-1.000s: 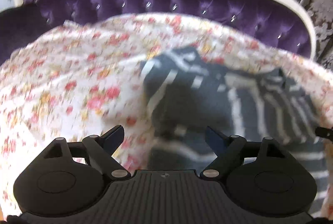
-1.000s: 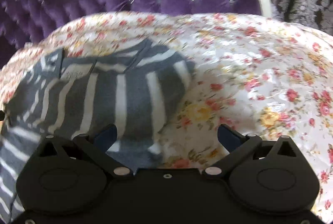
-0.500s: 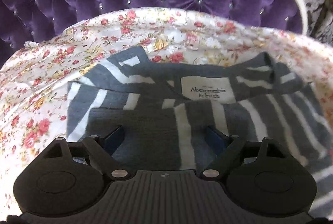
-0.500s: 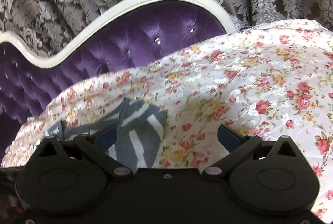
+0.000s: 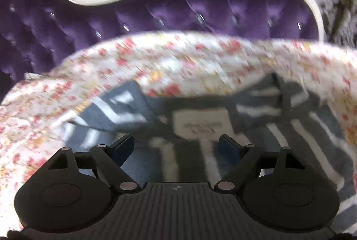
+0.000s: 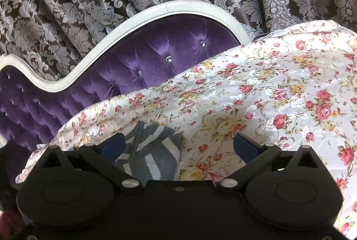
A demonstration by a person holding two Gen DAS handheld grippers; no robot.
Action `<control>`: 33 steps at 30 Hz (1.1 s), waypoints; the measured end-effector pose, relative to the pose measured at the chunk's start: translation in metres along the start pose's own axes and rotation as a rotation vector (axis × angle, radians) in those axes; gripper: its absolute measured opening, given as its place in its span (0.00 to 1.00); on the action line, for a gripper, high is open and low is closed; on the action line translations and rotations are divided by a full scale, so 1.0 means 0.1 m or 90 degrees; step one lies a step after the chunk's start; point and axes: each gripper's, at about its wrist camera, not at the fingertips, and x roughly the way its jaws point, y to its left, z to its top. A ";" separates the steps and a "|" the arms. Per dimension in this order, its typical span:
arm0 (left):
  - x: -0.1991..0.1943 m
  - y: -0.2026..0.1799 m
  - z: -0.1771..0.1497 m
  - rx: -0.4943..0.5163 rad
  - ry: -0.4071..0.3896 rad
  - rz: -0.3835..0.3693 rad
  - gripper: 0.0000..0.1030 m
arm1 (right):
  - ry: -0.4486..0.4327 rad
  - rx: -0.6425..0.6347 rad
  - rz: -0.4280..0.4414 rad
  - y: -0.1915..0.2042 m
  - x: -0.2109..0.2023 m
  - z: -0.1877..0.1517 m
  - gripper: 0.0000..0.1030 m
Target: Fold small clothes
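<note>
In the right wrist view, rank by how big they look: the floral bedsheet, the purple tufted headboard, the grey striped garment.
1. Floral bedsheet, largest.
2. Purple tufted headboard.
3. Grey striped garment, smallest; the gripper hides part of it, so its true extent is unclear.

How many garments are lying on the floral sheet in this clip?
1: a grey striped top, lying on the floral sheet below the purple headboard. More could lie outside either view.

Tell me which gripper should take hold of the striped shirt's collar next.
Left. The left gripper is open right over the striped shirt, beside its neck label. The right gripper, also open, sees only a shirt corner and floral sheet.
</note>
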 end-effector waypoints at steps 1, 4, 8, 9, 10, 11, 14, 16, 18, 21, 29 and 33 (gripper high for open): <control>0.06 -0.07 -0.03 0.006 0.012 -0.009 0.81 | 0.001 0.002 0.002 -0.01 0.00 0.00 1.00; 0.06 -0.19 -0.07 0.018 -0.006 -0.019 0.80 | 0.005 0.004 0.003 -0.04 -0.01 0.01 1.00; -0.03 -0.13 0.01 -0.005 0.007 -0.059 0.77 | 0.013 0.005 0.006 -0.06 0.00 0.01 1.00; -0.08 -0.08 0.01 -0.017 0.000 -0.068 0.77 | 0.014 0.004 0.006 -0.06 0.00 0.01 1.00; -0.15 -0.02 0.00 -0.031 -0.007 -0.077 0.77 | 0.016 0.002 0.007 -0.05 0.00 0.00 1.00; -0.23 0.00 -0.01 -0.042 -0.013 -0.084 0.77 | 0.019 -0.001 0.008 -0.04 0.00 0.00 1.00; -0.47 0.17 -0.12 -0.069 -0.024 -0.104 0.77 | 0.026 -0.015 0.012 0.00 0.02 -0.03 1.00; -0.66 0.32 -0.27 -0.075 -0.031 -0.111 0.78 | 0.031 -0.016 0.022 0.02 0.02 -0.07 1.00; -0.83 0.48 -0.46 -0.078 -0.032 -0.106 0.78 | 0.035 -0.014 0.040 0.05 0.02 -0.11 1.00; -1.10 0.74 -0.78 -0.085 -0.035 -0.089 0.78 | 0.039 -0.026 0.061 0.14 0.00 -0.18 1.00; -1.68 1.33 -1.54 -0.103 -0.034 -0.045 0.78 | 0.029 -0.068 0.090 0.42 -0.21 -0.50 1.00; -1.81 1.43 -1.78 -0.100 -0.027 -0.057 0.78 | 0.029 -0.081 0.107 0.53 -0.44 -0.80 1.00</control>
